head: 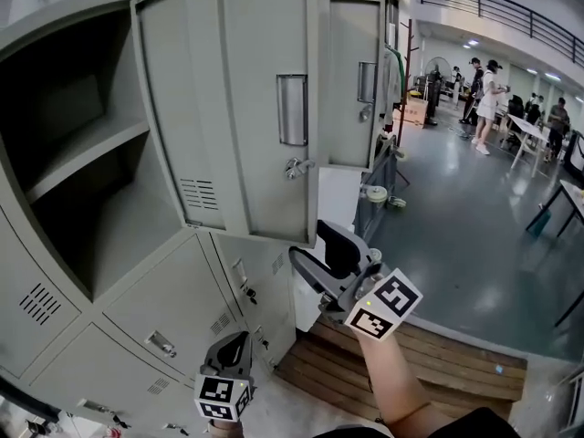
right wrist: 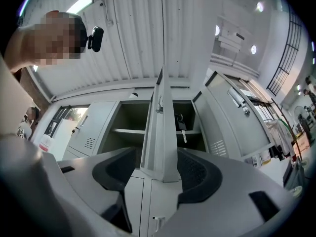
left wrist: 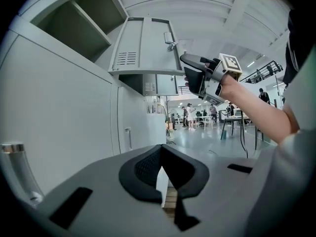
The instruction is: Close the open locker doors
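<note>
In the head view, grey lockers fill the left, and an upper compartment (head: 82,153) with a shelf stands open. Its door (head: 265,108) swings out toward me; a second open door (head: 356,80) hangs beyond it. My right gripper (head: 308,240) points up at the near door's bottom corner. In the right gripper view its jaws (right wrist: 157,154) are open and straddle that door's edge (right wrist: 165,132), with no firm contact visible. A key (right wrist: 183,128) hangs inside. My left gripper (head: 233,345) is low by the closed lower lockers (head: 164,327), its pads (left wrist: 148,164) meeting, nothing between them.
A wooden platform (head: 411,354) lies on the floor below my right arm. Rolls of tape (head: 374,194) sit behind the far door. Several people stand by tables (head: 484,99) across the grey hall floor. A dark table edge (head: 570,199) is at the right.
</note>
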`<state>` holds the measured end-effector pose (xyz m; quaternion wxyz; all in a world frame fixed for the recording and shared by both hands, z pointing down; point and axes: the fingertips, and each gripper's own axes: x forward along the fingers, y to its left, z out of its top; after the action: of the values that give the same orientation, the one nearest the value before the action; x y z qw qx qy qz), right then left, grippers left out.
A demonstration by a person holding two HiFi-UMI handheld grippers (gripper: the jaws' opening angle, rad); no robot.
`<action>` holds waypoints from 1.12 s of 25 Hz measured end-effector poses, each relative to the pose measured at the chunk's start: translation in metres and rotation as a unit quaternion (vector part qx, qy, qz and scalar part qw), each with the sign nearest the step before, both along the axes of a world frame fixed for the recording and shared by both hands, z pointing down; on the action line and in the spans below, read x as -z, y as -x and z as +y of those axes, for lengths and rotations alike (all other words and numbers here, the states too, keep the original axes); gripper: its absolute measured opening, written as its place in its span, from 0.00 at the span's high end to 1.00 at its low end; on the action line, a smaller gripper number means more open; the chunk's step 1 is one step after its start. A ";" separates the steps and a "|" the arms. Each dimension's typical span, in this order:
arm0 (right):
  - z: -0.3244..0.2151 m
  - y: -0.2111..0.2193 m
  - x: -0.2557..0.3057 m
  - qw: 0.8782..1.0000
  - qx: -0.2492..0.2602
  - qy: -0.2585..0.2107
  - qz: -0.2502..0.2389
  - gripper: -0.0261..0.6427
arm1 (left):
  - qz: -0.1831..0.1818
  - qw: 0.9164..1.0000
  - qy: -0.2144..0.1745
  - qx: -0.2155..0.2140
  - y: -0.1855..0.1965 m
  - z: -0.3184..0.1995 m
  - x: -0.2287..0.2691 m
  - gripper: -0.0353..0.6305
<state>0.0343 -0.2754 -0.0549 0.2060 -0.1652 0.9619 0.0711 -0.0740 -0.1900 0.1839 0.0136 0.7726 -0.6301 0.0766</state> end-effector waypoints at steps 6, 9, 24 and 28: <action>0.019 -0.003 0.001 1.000 0.014 0.003 -0.025 0.57 | 0.002 1.000 0.004 0.023 0.011 0.013 -0.006 0.92; 0.033 -0.002 0.002 0.999 0.028 0.001 -0.038 0.57 | -0.001 0.999 0.004 0.034 0.018 0.019 -0.007 0.92; 0.135 0.047 -0.003 0.987 0.156 -0.020 -0.046 0.61 | -0.005 0.997 0.009 0.083 0.048 0.069 -0.019 0.92; 0.162 0.075 -0.008 0.983 0.180 -0.030 -0.035 0.61 | 0.000 0.995 0.004 0.102 0.070 0.095 -0.024 0.92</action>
<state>-0.0405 -0.1136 -0.0471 0.2541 0.0143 0.9654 0.0559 -0.1439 -0.0948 0.2083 0.0246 0.7044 -0.7051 0.0779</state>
